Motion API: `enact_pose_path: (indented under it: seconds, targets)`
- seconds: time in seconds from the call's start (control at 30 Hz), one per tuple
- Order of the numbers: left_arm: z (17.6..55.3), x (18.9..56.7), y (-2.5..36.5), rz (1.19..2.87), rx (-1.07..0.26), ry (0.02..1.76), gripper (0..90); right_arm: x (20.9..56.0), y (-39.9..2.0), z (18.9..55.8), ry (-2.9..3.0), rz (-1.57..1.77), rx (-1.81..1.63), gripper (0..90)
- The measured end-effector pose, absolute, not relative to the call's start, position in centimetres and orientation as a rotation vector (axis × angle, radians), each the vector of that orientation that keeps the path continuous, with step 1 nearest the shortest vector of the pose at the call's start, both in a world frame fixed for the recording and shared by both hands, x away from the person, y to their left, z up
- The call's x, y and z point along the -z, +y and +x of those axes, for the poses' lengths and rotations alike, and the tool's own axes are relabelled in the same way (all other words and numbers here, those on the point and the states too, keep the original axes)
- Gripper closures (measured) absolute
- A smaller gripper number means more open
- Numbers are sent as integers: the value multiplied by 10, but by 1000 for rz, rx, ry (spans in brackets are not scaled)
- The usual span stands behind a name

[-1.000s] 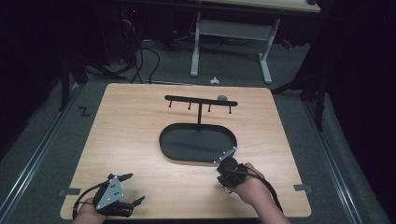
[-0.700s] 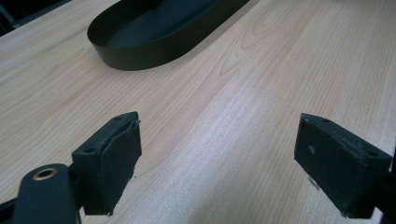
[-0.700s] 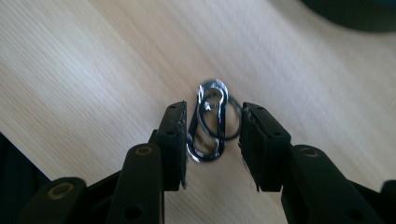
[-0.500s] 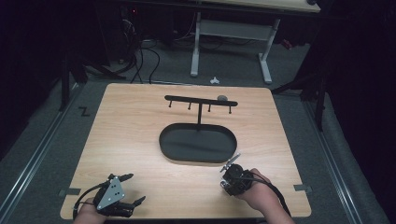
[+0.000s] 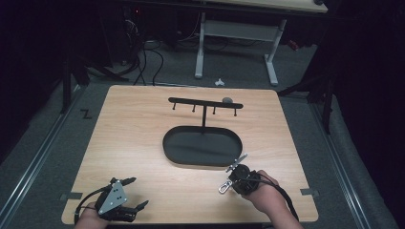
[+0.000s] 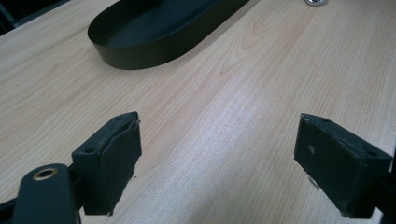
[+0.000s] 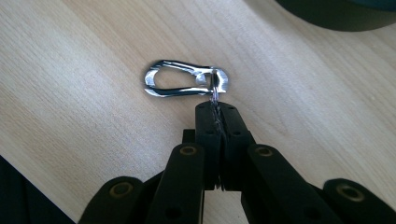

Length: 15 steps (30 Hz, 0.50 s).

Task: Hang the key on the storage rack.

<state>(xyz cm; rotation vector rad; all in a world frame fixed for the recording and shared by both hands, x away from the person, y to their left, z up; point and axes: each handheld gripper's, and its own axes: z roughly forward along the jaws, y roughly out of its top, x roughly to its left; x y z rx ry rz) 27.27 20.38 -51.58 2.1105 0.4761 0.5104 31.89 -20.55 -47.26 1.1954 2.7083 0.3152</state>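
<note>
A silver carabiner [image 7: 184,85] lies flat on the wooden table [image 5: 138,138], with a thin key ring [image 7: 215,93] at one end. My right gripper [image 7: 216,108] is shut on that ring. Its jaws have just been closing, and the ring is pinched between the pads. In the high view the right gripper [image 5: 230,182] is near the front right, just in front of the black oval tray [image 5: 200,145], with the carabiner [image 5: 223,187] at its tips. My left gripper [image 5: 137,192] rests at the front left, open, and its view [image 6: 217,158] has bare wood between the pads.
A black T-shaped hook rack [image 5: 205,102] stands behind the tray, with a small grey object [image 5: 227,100] on its bar. The tray's rim [image 6: 154,42] lies ahead of the left gripper. The table's front edge is close under both hands.
The right hand has drawn back a little from the tray rim toward the front edge, and the carabiner now shows at its jaw tips. The left gripper has stayed put.
</note>
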Motion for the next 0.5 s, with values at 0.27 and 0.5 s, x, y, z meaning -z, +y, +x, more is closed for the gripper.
enact_pose_path:
  seconds: [0.27, 0.5]
  targets:
    - [273, 516, 204, 2108, -511, 476, 153, 464, -210, 323, 2695, 1238, -322, 882]
    - [272, 515, 204, 2104, -513, 483, 153, 454, -213, 322, 2658, 1271, -376, 882]
